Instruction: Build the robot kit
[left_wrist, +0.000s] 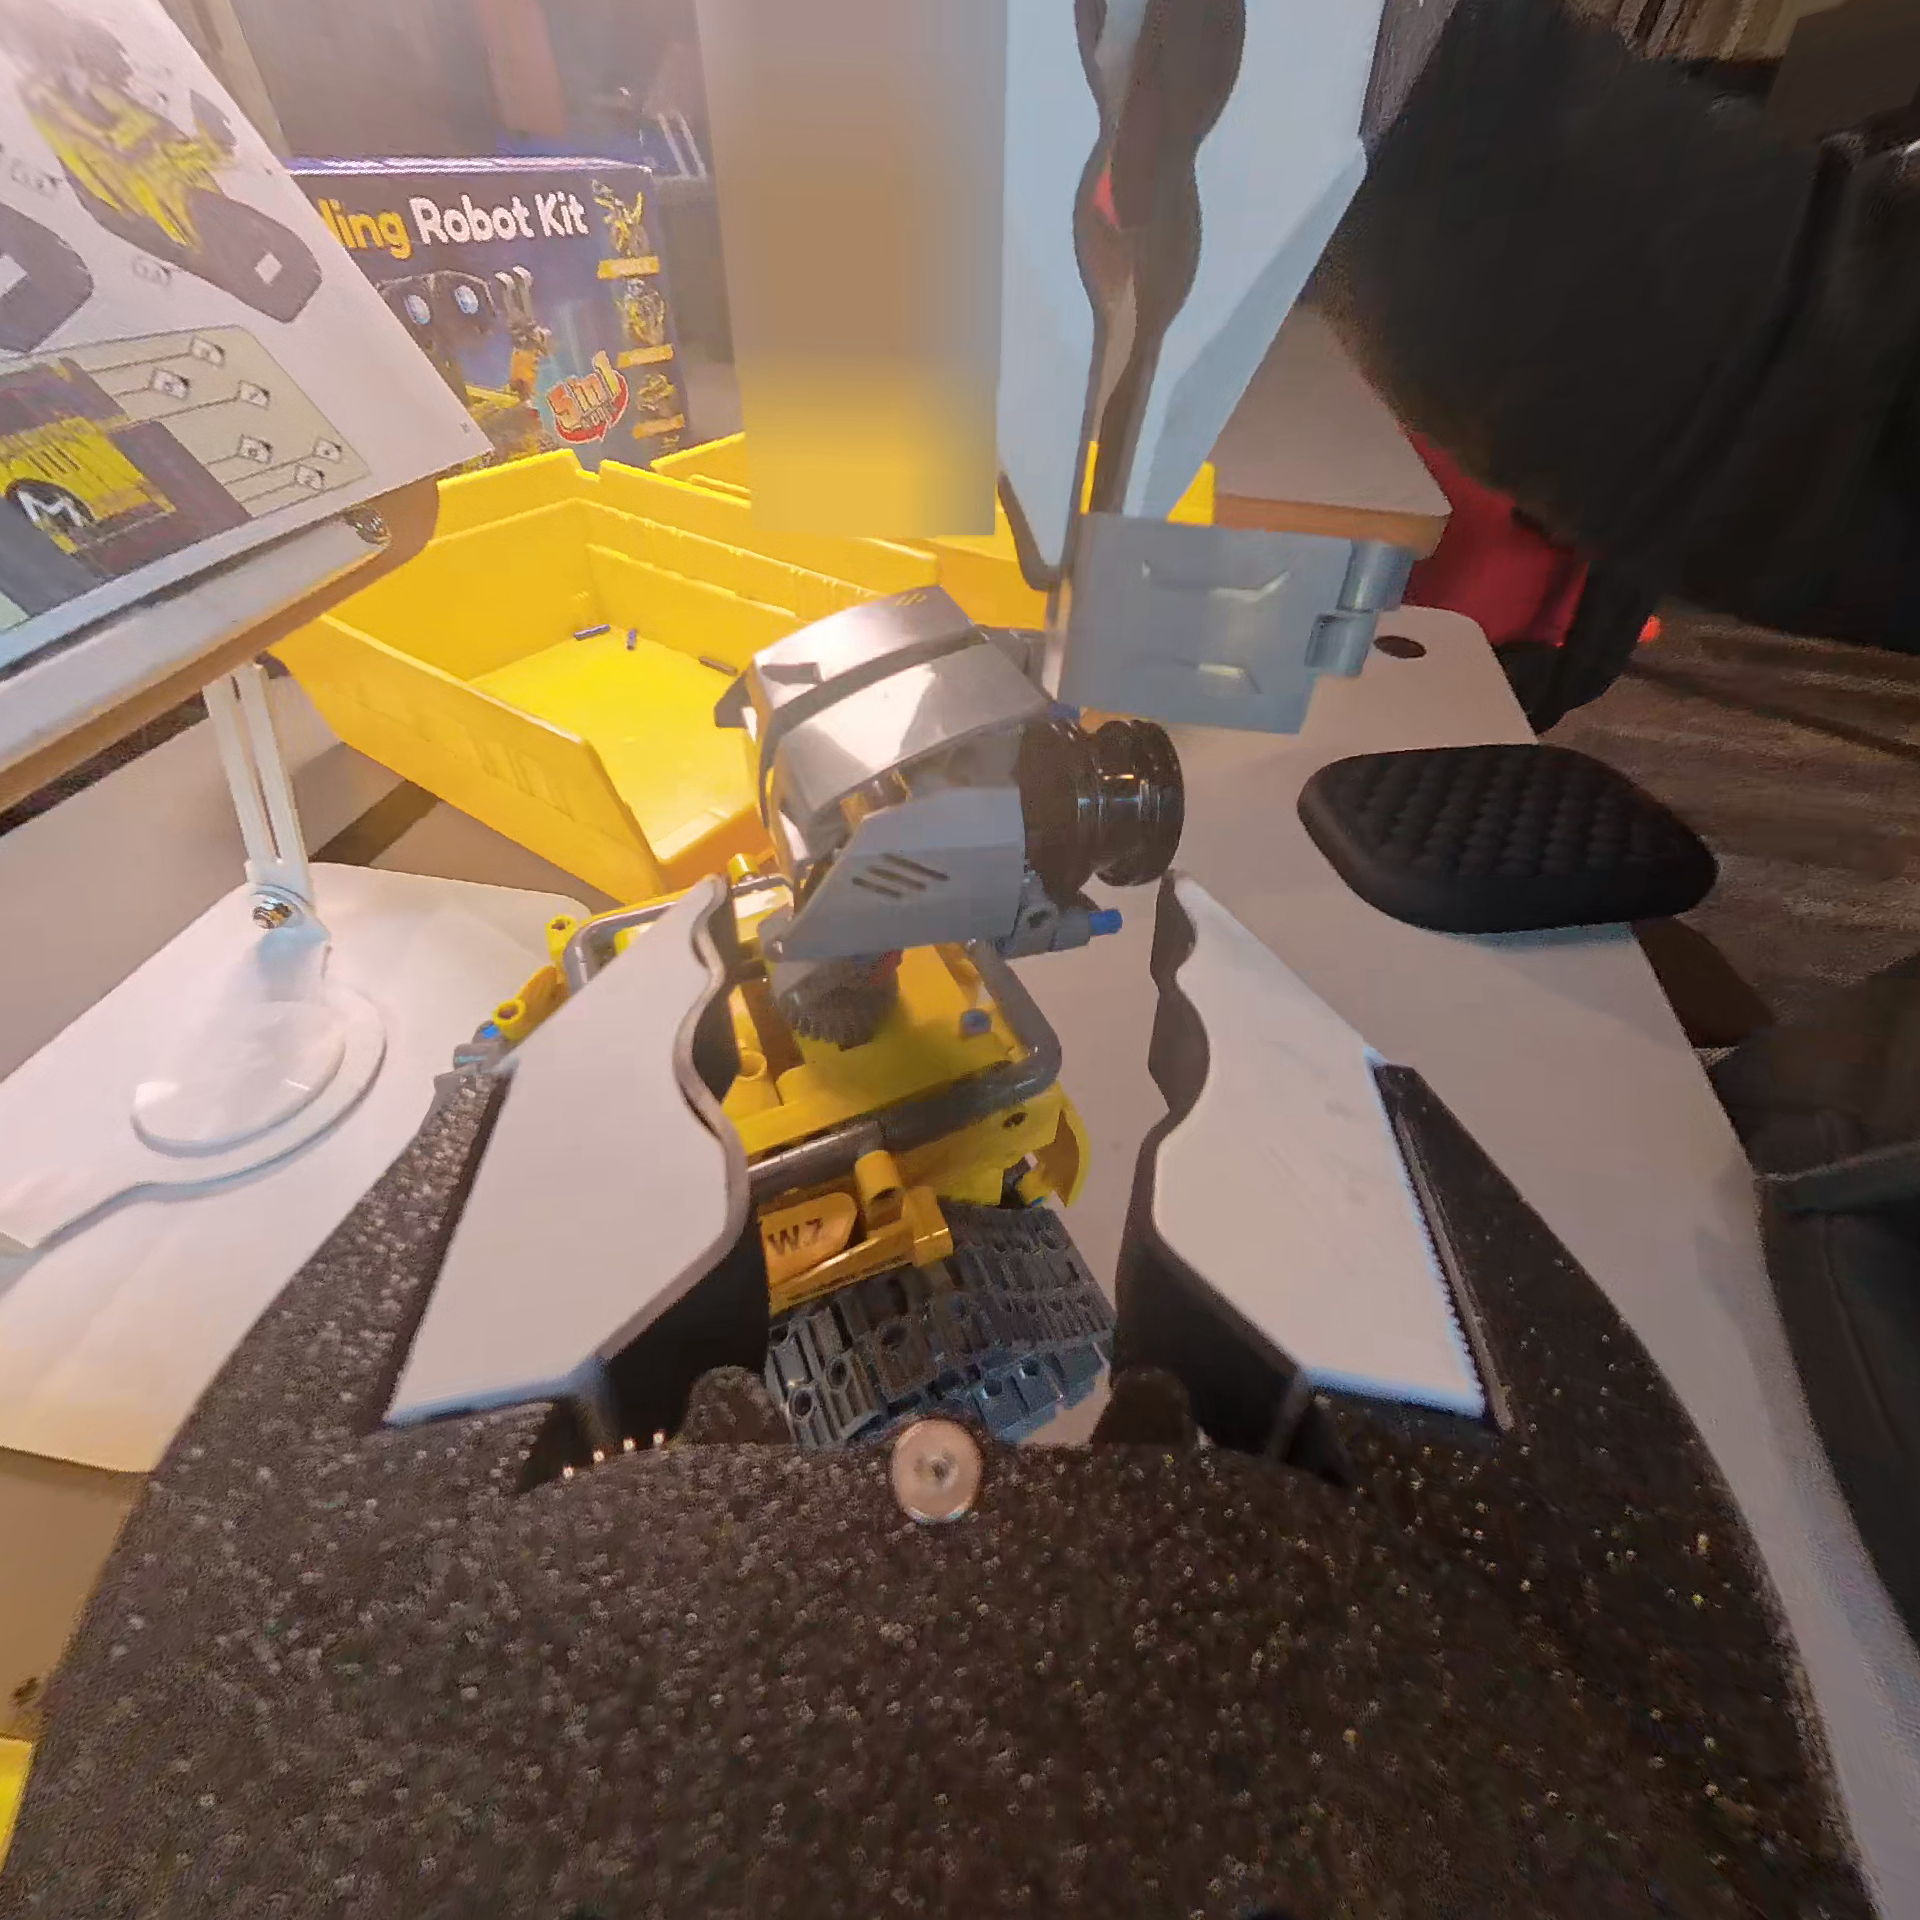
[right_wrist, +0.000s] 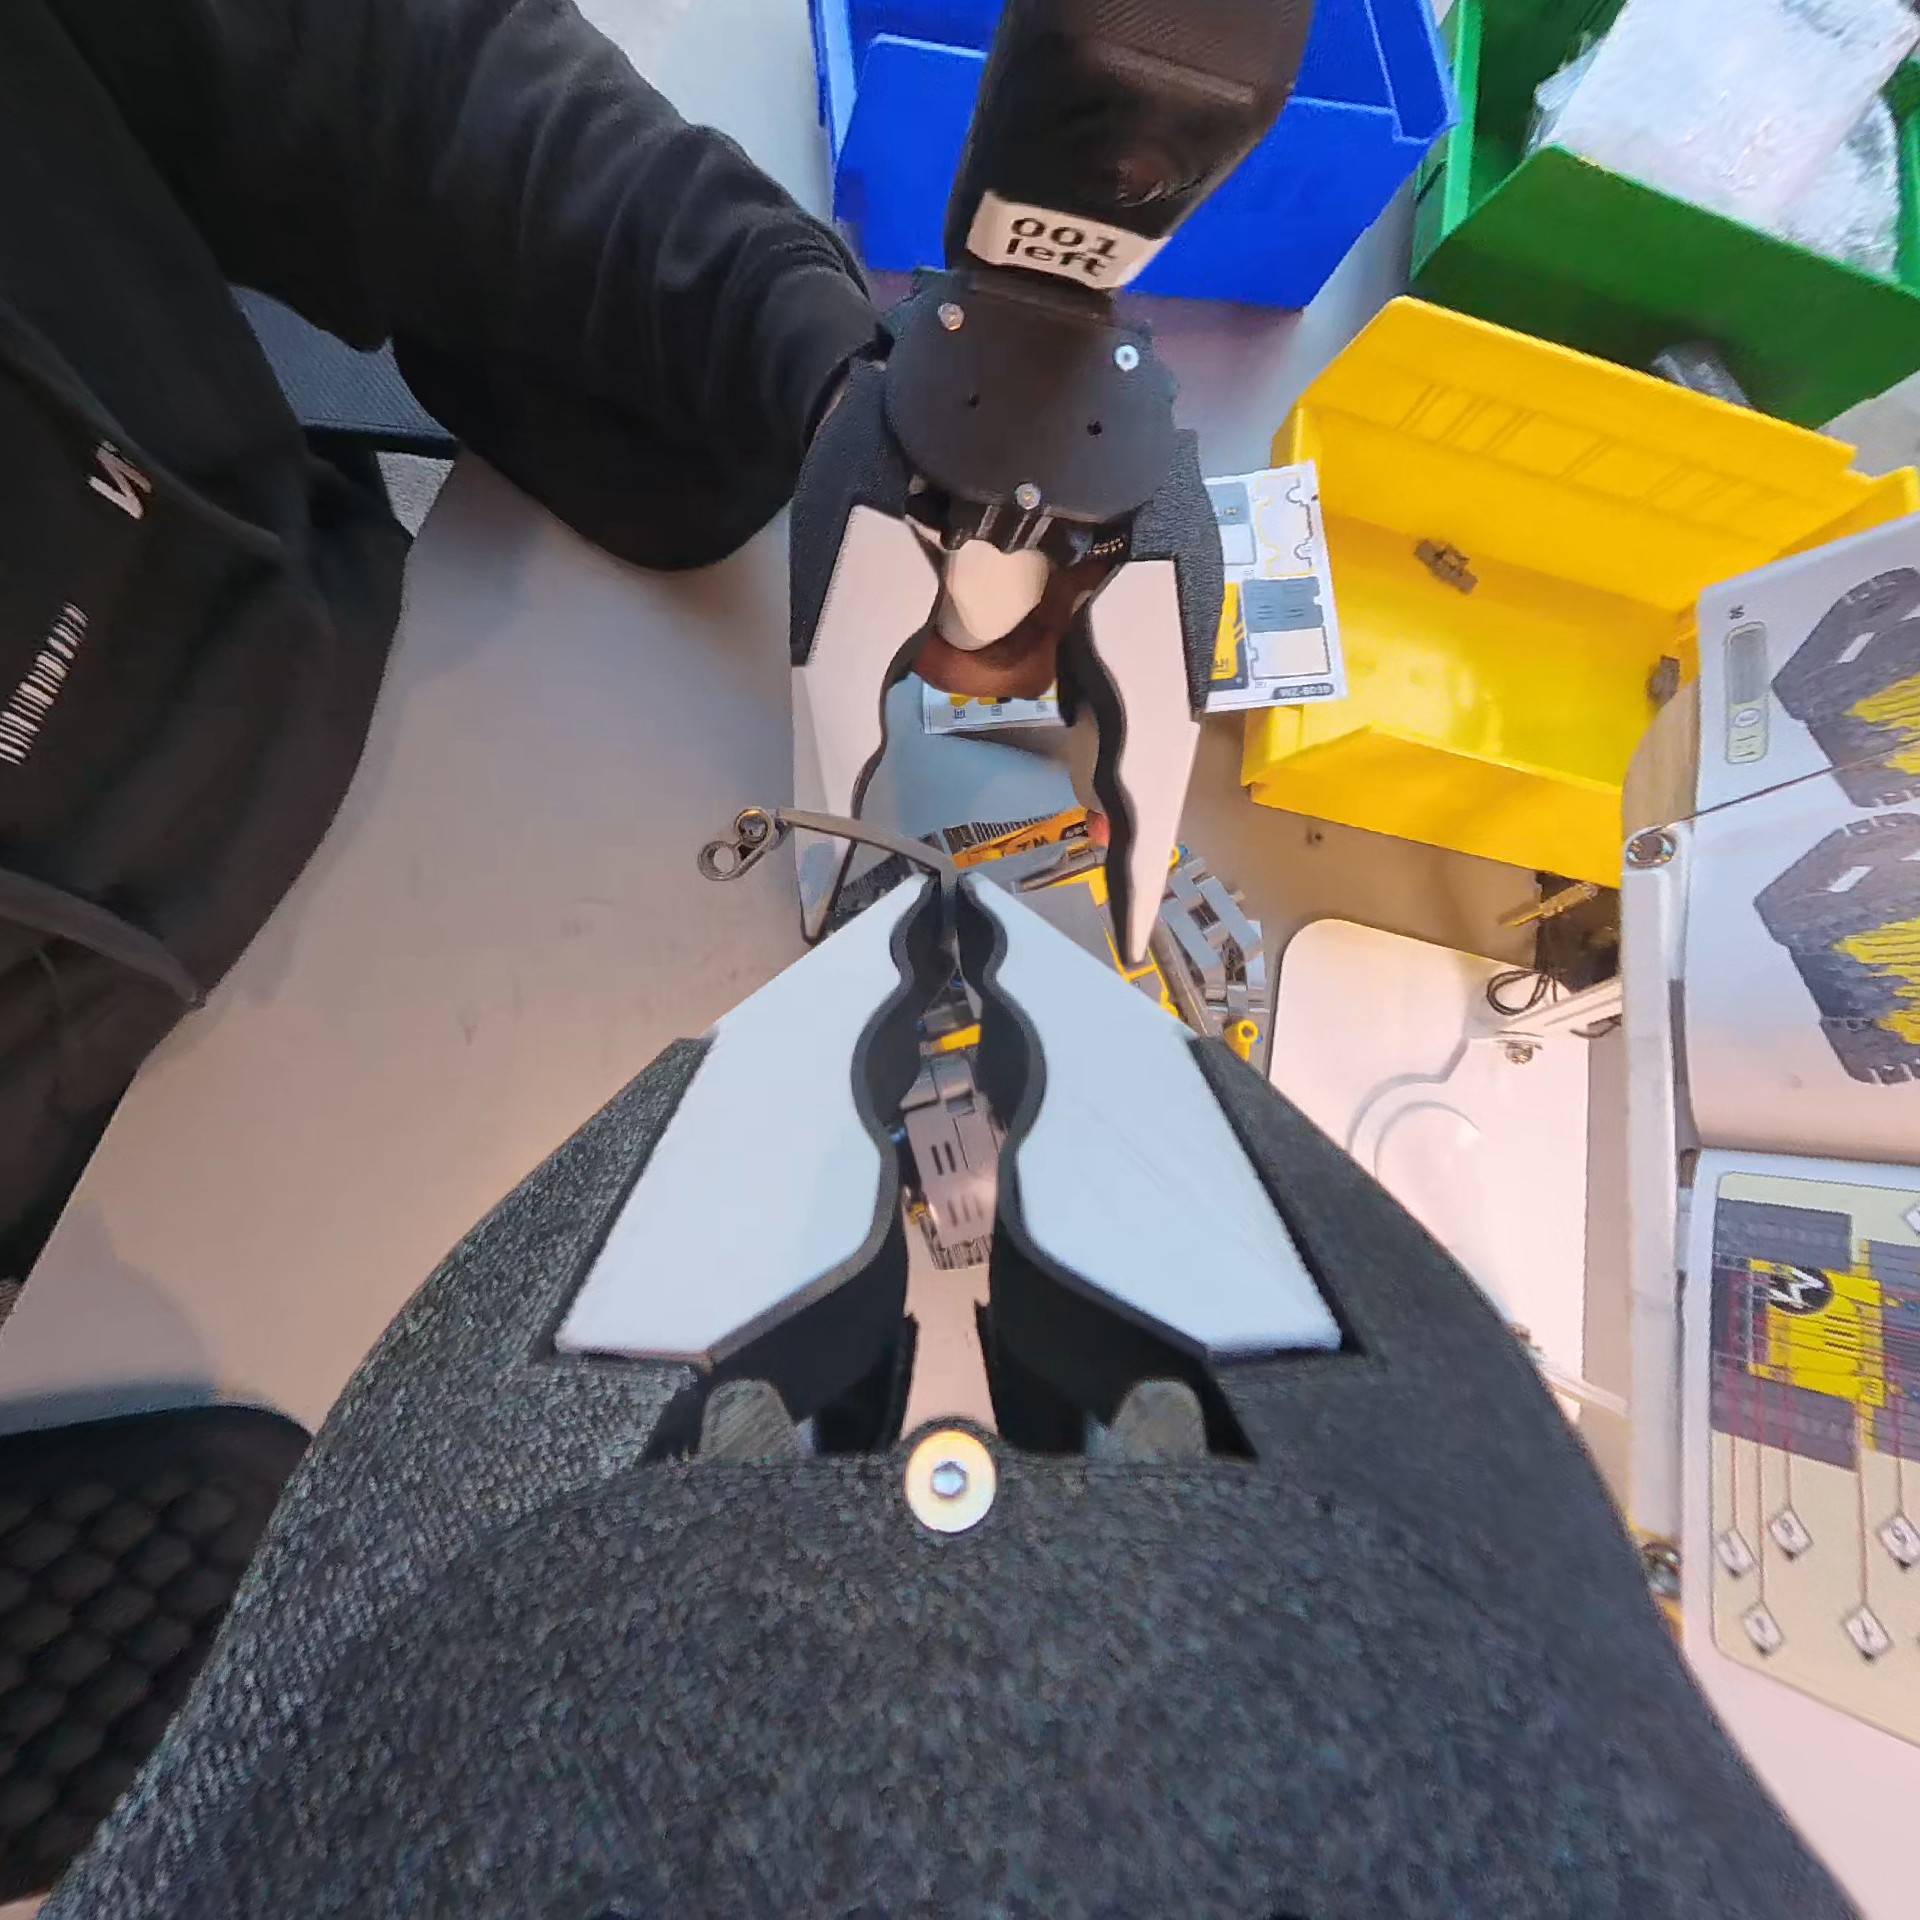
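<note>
Toy robot, yellow and grey with dark tracks, stands on the table right between the fingers of the left gripper. Far to the left of that gripper a picture booklet leans on a white stand, and just ahead and a bit left sits a yellow bin with a few tiny bits in it. The left gripper is wide apart. Its left finger seems to touch the toy's side, but its right finger has a gap, so the toy is not squeezed. I think a push from above could make the toy slide or tip, because nothing grips it. The toy's grey head leans over with a black wheel on its right side, and that part looks loose enough to pop off if bumped. Above and to the right, the right gripper points down with its fingers almost together, and it looks pinched on a flat grey plate close to the head. The pinch is only at the tips, so I think the plate could twist or drop. Farther right lies a black bumpy pad near the table edge, where a fallen bit could roll off.
</note>
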